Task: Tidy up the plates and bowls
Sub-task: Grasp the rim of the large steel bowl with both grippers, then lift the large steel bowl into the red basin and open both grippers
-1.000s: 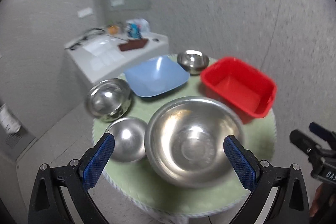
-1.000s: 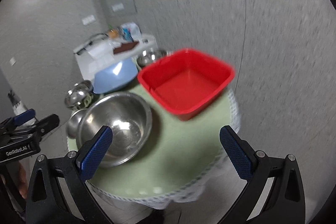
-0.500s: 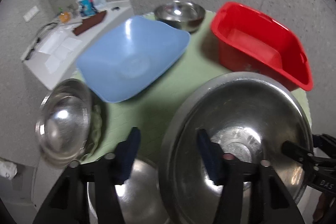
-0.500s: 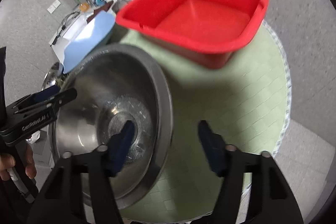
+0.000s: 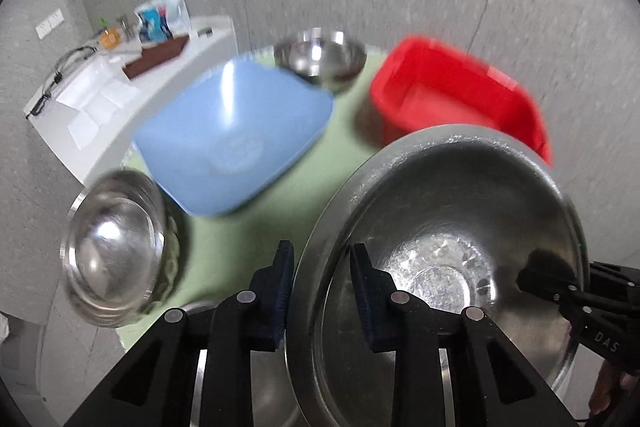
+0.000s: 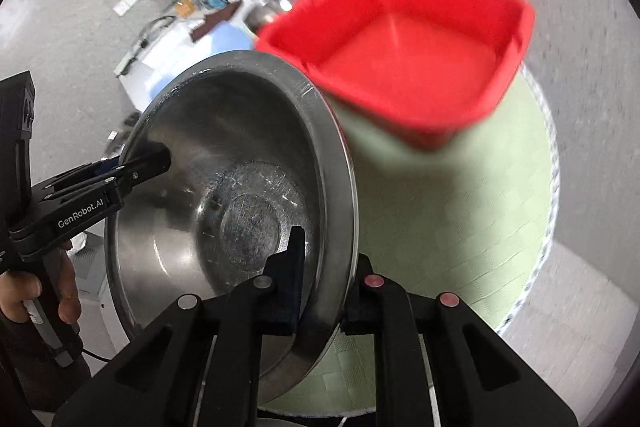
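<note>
Pinching opposite rims of the large steel bowl (image 5: pixel 440 247): left gripper (image 5: pixel 320 291) closing on it, right gripper (image 6: pixel 324 279) clamped, probably to lift it evenly.

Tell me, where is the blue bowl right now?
In the left wrist view the blue bowl sits on the green table, middle-left, between the small steel bowl behind it and the big steel bowl in front.
</note>
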